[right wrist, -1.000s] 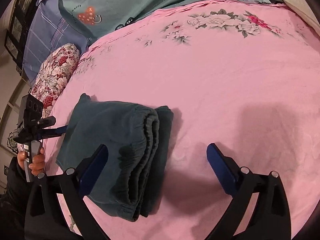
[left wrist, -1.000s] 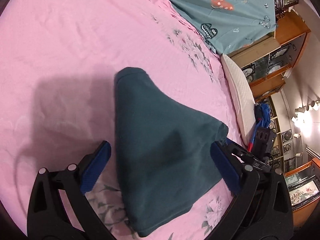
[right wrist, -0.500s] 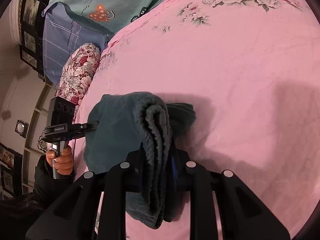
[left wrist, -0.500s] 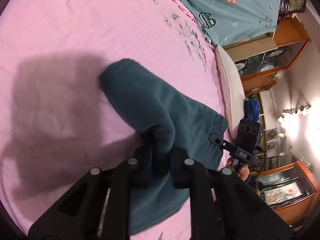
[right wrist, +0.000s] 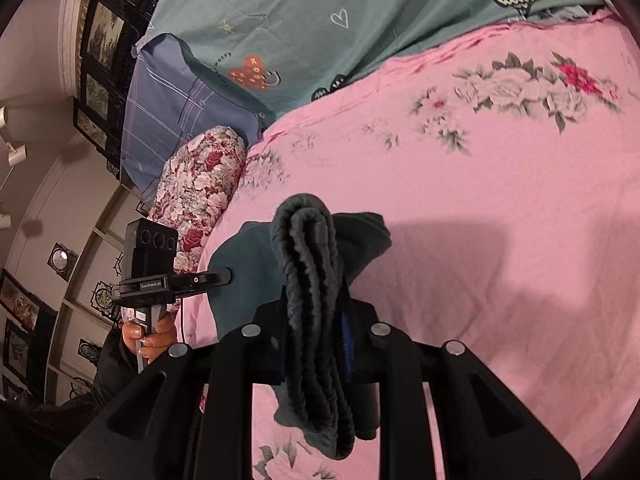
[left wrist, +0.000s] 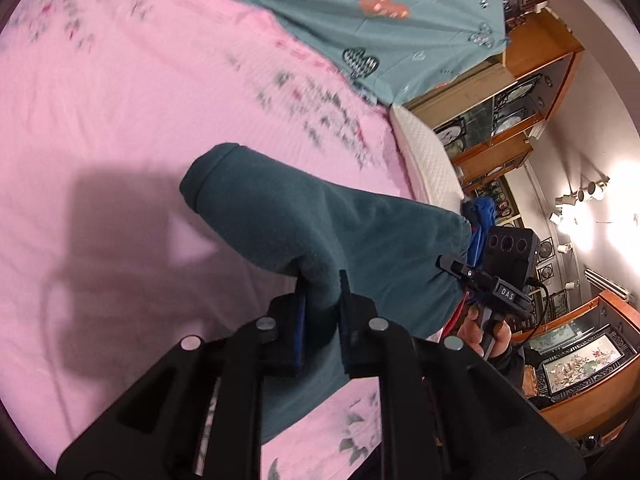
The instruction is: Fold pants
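You are holding the pants (left wrist: 328, 236) with both grippers at once, and the folded bundle is hanging in a slack curve above the pink sheet (left wrist: 120, 120) rather than lying flat on it. Your left gripper (left wrist: 320, 292) is clamped nearly closed, its blue pads pinching a thick fold of the dark teal fabric between them; from there the cloth is running forward to a rounded folded end and off to the right toward your other hand. Your right gripper (right wrist: 316, 320) is likewise squeezed tight on the bundle, this time across the gathered elastic waistband (right wrist: 308, 272), whose ribbed layers are standing up in a loop ahead of the fingers and drooping below them. In the left view your right gripper's camera block is showing just past the far edge of the pants, near the right edge of the bed, where a white mattress (left wrist: 424, 160) edge is sticking out beneath the sheet. In the right view your left gripper is showing at the bed's left edge, just beside the floral pillow (right wrist: 200, 184). A teal quilt (right wrist: 360, 8) with heart prints is covering the head of the bed, and a blue checked pillow (right wrist: 168, 96) is lying beside it at the left. The pants are casting a broad shadow on the sheet under both grippers.
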Tool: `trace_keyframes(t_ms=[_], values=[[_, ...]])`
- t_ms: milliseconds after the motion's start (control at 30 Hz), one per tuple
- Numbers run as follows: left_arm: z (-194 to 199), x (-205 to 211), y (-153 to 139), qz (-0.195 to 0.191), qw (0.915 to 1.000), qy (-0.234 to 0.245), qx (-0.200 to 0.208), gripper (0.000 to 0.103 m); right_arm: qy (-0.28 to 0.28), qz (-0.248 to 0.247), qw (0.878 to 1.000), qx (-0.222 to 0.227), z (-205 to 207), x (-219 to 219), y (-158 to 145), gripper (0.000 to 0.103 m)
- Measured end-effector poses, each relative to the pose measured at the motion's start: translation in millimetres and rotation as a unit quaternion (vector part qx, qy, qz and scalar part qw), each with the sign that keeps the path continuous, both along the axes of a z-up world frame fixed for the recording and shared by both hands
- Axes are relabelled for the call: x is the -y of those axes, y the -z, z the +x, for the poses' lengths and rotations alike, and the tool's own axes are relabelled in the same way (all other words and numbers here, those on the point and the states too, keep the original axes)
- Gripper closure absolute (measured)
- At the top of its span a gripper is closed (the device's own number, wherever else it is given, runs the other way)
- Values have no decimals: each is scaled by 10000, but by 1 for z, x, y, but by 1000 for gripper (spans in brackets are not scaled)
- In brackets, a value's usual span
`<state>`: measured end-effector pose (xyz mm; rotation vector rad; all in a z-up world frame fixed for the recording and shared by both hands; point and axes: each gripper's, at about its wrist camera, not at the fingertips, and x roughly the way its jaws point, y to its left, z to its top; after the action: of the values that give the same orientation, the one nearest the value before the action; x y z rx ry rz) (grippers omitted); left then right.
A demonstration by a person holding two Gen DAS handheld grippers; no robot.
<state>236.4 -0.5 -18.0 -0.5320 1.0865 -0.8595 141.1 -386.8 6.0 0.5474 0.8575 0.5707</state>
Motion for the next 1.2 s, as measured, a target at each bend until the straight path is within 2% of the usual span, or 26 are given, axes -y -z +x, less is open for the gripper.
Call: trace_keyframes(t_ms=[233,400,500,567,667,700,767,800,833,867,900,933,967,1000,1100,1133,1200], values=[[41,-5,-71,-125,9970,-478,599,90,-47,-133,9987,498,44,-13,-62,83],[104,-5,-90,-156,9941,-828,676,90,74,-217,9974,681,114,-20,-85,83],[156,-2,-74,-187,9935,-976,547,90,121,-255,9975,649,171,-24,-76,83],[200,0,-47,-189,9930,-1127,308,90,130,-268,9975,638,204,-24,-63,83],[250,1,-1,-149,9894,-1446,-50,90,185,-315,9979,531,260,-24,-25,83],[269,0,21,-10,9871,-1592,-163,90,274,-419,9978,445,280,-22,-6,83],[292,-6,53,225,9801,-1920,-441,90,569,-909,9942,23,312,-15,39,79],[300,-11,69,231,9755,-2071,-707,88,758,-1145,9902,-236,321,-11,57,79],[304,-16,82,220,9722,-2143,-919,79,973,-1373,9847,-464,327,-3,75,77],[302,-18,85,174,9732,-2123,-864,78,1088,-1410,9828,-498,327,3,83,62],[299,-19,81,294,9744,-2115,-709,73,1191,-1419,9818,-411,322,8,84,50],[293,-21,74,491,9741,-2144,-525,55,1306,-1562,9787,-266,316,9,80,49],[288,-24,67,650,9727,-2195,-387,49,1421,-1712,9749,-88,309,10,73,49],[281,-28,55,744,9707,-2276,-189,36,1497,-1762,9729,40,302,11,65,49],[260,-29,19,973,9666,-2343,373,32,1573,-1612,9732,456,286,11,37,49],[252,-22,6,1058,9674,-2226,584,29,1456,-1535,9760,522,286,6,30,49],[247,0,-2,1420,9662,-1977,850,27,1091,-1559,9804,512,296,-14,23,49]])
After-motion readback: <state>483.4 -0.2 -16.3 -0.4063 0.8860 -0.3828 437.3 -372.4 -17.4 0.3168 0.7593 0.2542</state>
